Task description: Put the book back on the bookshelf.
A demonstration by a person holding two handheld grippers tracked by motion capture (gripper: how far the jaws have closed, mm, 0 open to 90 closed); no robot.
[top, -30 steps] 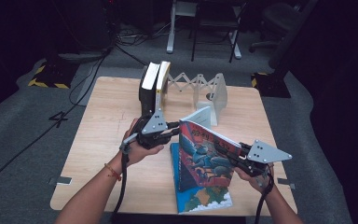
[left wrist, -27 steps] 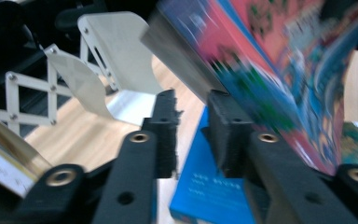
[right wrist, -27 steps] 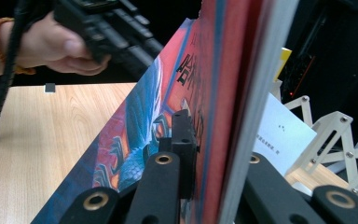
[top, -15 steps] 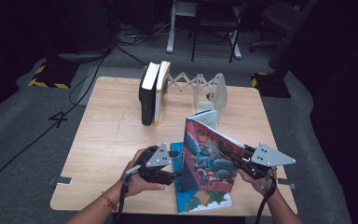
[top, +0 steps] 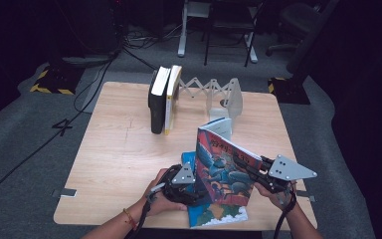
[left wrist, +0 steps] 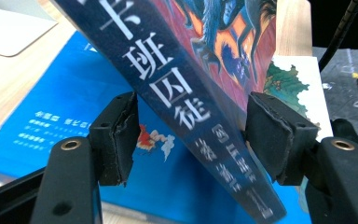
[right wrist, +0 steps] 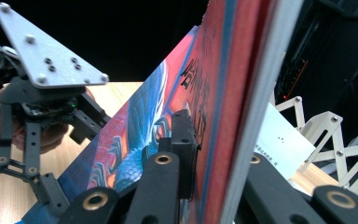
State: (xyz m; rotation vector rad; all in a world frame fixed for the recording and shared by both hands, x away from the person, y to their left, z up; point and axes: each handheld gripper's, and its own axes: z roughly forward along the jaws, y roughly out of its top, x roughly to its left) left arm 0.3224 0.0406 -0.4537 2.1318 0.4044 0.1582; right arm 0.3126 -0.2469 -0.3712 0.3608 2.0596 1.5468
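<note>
While two books [top: 163, 99] already stand at rack [top: 214, 92], table's 12 o'clock, I note left gripper [top: 191, 191] jaws just opened, straddling spine, not pinching; red book [top: 224, 167] upright at 5 o'clock; right gripper [top: 243, 167] clenched on its cover. Shelving remains; blue book [top: 214, 214] lies flat beneath.

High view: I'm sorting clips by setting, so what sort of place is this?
Probably a lab or studio set up for recording, not a home: a lone wooden table on grey carpet, loose cables across the floor, and hazard-striped stand bases in the dark surround.
</note>
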